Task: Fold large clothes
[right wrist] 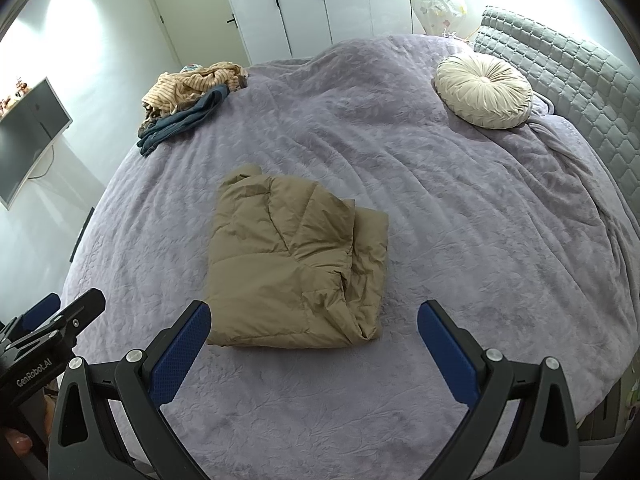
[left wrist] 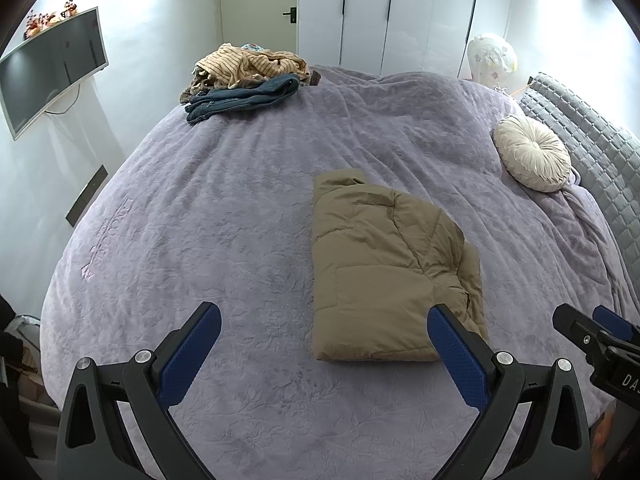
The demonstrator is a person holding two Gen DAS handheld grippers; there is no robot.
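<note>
A tan padded jacket (left wrist: 380, 272) lies folded into a rectangle on the purple bedspread (left wrist: 240, 220); it also shows in the right wrist view (right wrist: 292, 268). My left gripper (left wrist: 324, 320) is open and empty, held above the bed just in front of the jacket's near edge. My right gripper (right wrist: 314, 316) is open and empty, also just short of the jacket's near edge. The right gripper shows at the right edge of the left wrist view (left wrist: 592, 332), and the left gripper at the left edge of the right wrist view (right wrist: 60, 316).
A heap of unfolded clothes (left wrist: 248, 76) lies at the bed's far left corner, striped beige over dark blue. A round cream cushion (left wrist: 532, 152) rests by the grey quilted headboard (left wrist: 592, 148) at right. A wall-mounted TV (left wrist: 48, 68) and white wardrobes (left wrist: 384, 12) stand beyond.
</note>
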